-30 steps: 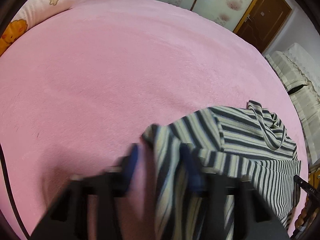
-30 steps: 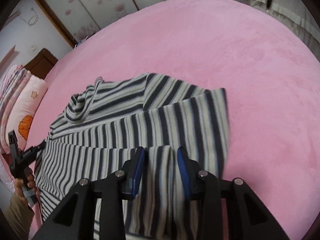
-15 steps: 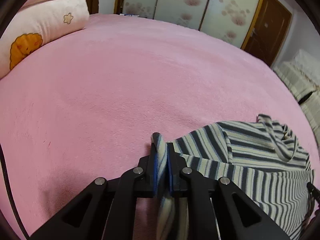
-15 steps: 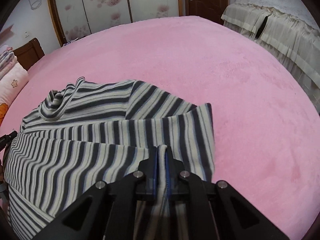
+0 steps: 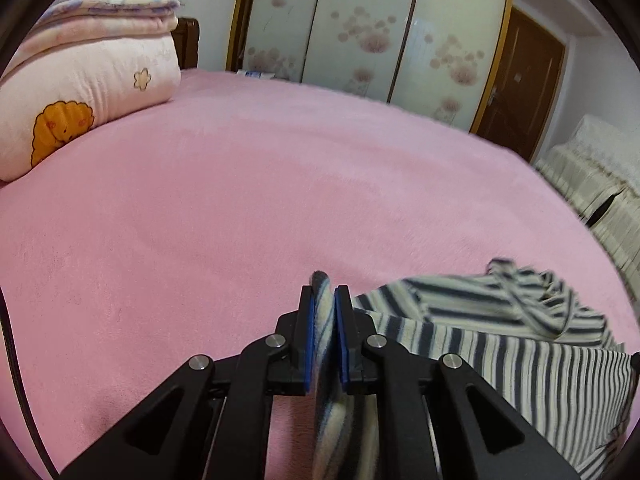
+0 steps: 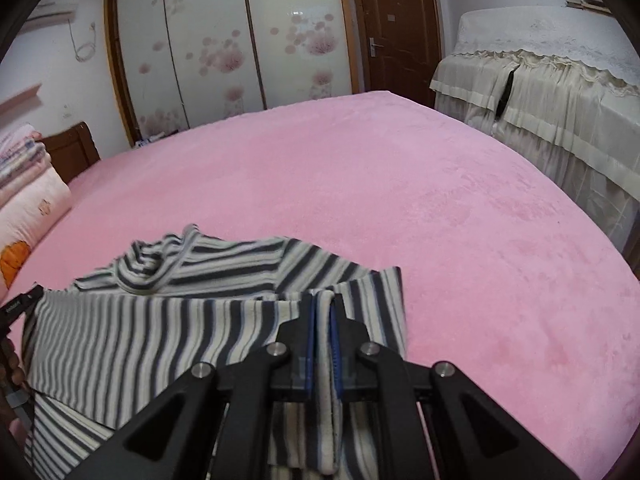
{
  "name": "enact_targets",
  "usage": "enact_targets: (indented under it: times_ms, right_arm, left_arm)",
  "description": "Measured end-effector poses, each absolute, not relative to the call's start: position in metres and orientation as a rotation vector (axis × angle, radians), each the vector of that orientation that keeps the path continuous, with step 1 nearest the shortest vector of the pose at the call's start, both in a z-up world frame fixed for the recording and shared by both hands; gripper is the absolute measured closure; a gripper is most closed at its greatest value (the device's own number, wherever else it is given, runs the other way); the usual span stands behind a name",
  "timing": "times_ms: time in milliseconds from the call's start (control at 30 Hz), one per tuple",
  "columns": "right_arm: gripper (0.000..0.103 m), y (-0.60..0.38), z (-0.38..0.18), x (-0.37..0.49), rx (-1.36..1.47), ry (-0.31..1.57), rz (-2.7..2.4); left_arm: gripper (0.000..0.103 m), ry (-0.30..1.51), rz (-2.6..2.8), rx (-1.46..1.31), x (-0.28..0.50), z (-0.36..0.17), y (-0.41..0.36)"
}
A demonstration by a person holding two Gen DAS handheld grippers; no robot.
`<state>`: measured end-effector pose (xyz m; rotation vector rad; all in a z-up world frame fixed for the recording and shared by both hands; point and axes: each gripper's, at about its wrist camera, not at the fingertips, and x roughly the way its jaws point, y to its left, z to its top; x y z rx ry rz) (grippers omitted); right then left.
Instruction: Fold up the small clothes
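Observation:
A dark-and-cream striped top (image 5: 520,344) (image 6: 168,320) lies on the pink bedspread (image 5: 240,208) (image 6: 440,208), collar end farthest from me. My left gripper (image 5: 323,294) is shut on the garment's left edge, a fold of striped cloth pinched between its blue pads. My right gripper (image 6: 322,300) is shut on the right edge in the same way, cloth hanging below its pads. The near hem is raised off the bed between both grippers; the sleeves are folded in over the body.
Stacked pink quilts and a pillow (image 5: 80,92) sit at the bed's left end. Floral wardrobe doors (image 6: 224,40) and a brown door (image 6: 396,24) stand beyond the bed. A cream-draped piece of furniture (image 6: 560,92) stands to the right.
Both grippers went from open around the cloth to shut on it, then rose and tilted upward, lifting the near edge of the top off the bed.

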<state>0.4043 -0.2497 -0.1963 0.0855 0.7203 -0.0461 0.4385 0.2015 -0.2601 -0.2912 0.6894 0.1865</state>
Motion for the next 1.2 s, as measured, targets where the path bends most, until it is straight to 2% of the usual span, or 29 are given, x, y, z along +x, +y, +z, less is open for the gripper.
enact_targets:
  times_ms: [100, 167, 267, 433, 533, 567, 800, 967, 1200]
  right_arm:
    - [0.095, -0.246, -0.217, 0.416, 0.067, 0.815, -0.044]
    - [0.088, -0.25, -0.225, 0.418, 0.091, 0.865, -0.051]
    - [0.079, -0.264, -0.214, 0.407, 0.187, 0.838, -0.054]
    - [0.077, -0.282, -0.188, 0.376, 0.229, 0.812, -0.058]
    - [0.077, -0.284, -0.17, 0.352, 0.197, 0.816, -0.054]
    - [0.077, -0.284, -0.165, 0.347, 0.197, 0.818, -0.047]
    - [0.077, -0.268, -0.125, 0.293, 0.175, 0.821, -0.007]
    - [0.077, -0.256, -0.096, 0.259, 0.166, 0.814, 0.021]
    - [0.077, -0.243, -0.052, 0.21, 0.161, 0.806, 0.048]
  left_arm:
    - [0.087, 0.749, 0.213, -0.288, 0.445, -0.27, 0.205]
    - [0.068, 0.793, 0.241, -0.311, 0.45, -0.277, 0.211]
    - [0.053, 0.813, 0.249, -0.382, 0.449, -0.278, 0.228]
    - [0.051, 0.82, 0.256, -0.425, 0.431, -0.259, 0.251]
    - [0.036, 0.84, 0.254, -0.404, 0.414, -0.242, 0.259]
    - [0.034, 0.844, 0.26, -0.388, 0.405, -0.235, 0.26]
    - [0.033, 0.864, 0.182, -0.336, 0.335, -0.189, 0.241]
    - [0.025, 0.863, 0.1, -0.306, 0.289, -0.152, 0.214]
    - [0.019, 0.828, 0.053, -0.232, 0.214, -0.096, 0.18]
